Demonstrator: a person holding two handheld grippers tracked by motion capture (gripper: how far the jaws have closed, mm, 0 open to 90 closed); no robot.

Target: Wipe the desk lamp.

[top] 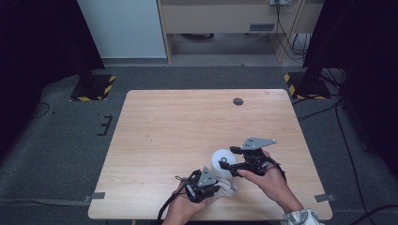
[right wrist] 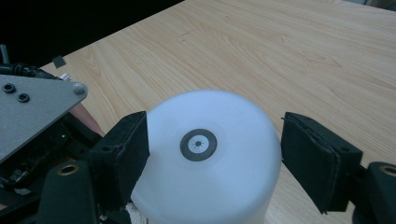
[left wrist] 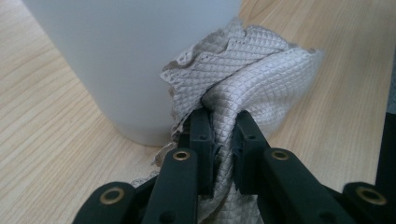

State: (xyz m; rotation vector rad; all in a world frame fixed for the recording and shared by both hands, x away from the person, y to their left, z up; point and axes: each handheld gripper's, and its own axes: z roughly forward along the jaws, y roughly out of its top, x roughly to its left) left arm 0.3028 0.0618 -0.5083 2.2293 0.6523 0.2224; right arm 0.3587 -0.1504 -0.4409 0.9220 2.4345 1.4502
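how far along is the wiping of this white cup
Done: the left gripper is shut on the grey cloth, bunched beside the white cup. In hand: the upturned cup sits between the right gripper's jaws; the left pad touches, the right stands off. Left, probably: rubbing the cloth over its wall.

The high view looks down from above the near edge of the table [top: 187, 122], far away. The left gripper view sits low, very close to the cloth [left wrist: 252, 79] and white cup [left wrist: 135, 60]. The right gripper view looks down onto the same cup [right wrist: 205, 154], close up.
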